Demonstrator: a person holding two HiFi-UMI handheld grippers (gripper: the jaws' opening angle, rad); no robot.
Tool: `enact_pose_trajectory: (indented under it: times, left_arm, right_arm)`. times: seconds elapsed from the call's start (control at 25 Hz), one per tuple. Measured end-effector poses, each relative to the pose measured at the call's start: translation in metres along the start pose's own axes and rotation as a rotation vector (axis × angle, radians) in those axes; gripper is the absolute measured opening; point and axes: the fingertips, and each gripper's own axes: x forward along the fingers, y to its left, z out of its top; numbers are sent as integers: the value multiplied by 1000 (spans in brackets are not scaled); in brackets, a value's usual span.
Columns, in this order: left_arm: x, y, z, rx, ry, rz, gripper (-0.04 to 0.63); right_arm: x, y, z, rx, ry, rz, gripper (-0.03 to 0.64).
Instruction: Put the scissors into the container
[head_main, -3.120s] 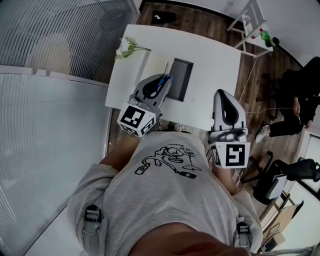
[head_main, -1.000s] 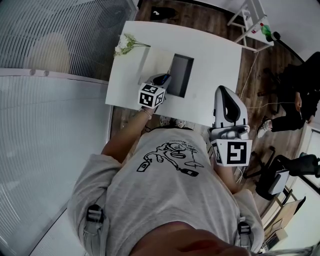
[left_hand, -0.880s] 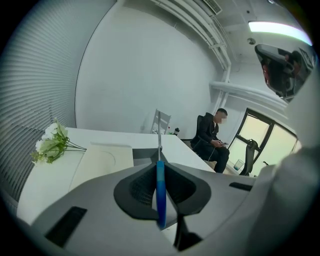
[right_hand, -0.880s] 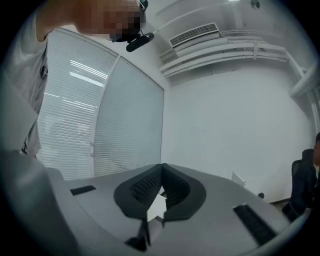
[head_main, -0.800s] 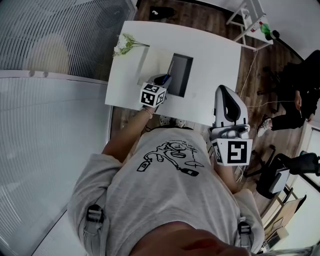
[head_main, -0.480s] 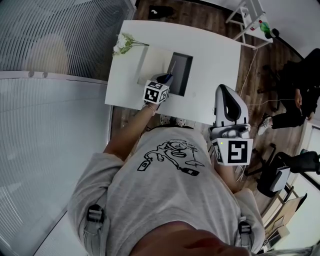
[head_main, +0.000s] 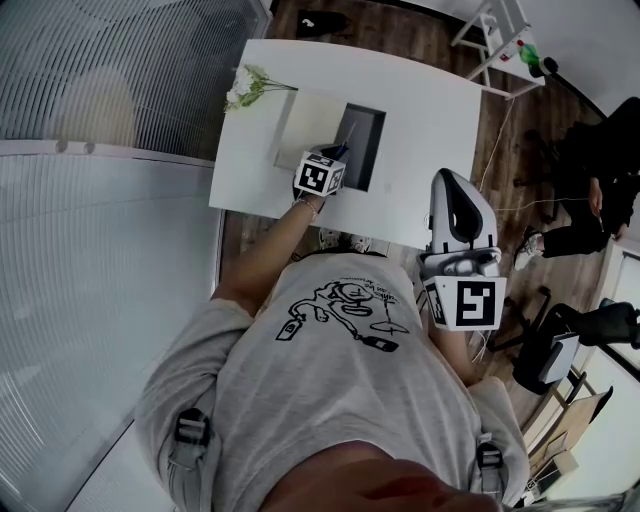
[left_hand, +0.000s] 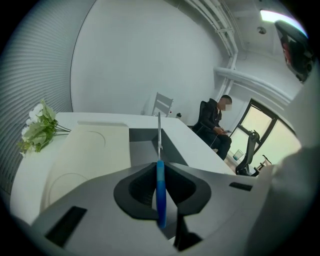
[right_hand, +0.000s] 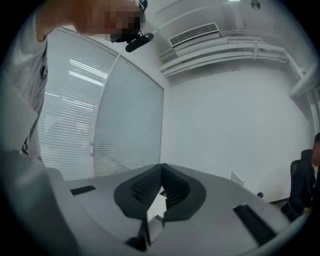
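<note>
My left gripper (left_hand: 159, 170) is clamped tight on the scissors (left_hand: 160, 195) by the blue handle, blades pointing out over the grey container (left_hand: 142, 147). Pick-up's done, but lowering in and letting go remain. Right gripper (right_hand: 160, 172) waits closed and empty, near right.

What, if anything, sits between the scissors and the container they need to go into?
Nothing visible. The left gripper is shut on the scissors by their blue handle, blades pointing straight at the open grey container, whose mouth is uncovered. The cream panel lies beside it on the left, clear of the path.
</note>
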Motion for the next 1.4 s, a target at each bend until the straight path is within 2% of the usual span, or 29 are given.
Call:
enact_pose_trajectory:
  times: [0.4,0.84,1.0,1.24,1.4]
  left_arm:
    - [19,-1,-3,-29,83,-2,51]
    - [38,1,-14,-65,284,24,51]
    - [45,-1,-16,-117,337,12,51]
    - [54,-7,-17,-166,352,-9,51]
    - [59,-7,-24,-243,359,-18,51]
  right_arm:
    - [-1,0,-1,3,0,-2,5]
    - [-4,-1,-1,9,-4,-5,5]
    - [-5,0,-2,12,-5,-5,5]
    - [-6,-2,-3,18,-1,-9,5]
    - [-7,-3,-4,19,0,-13,5]
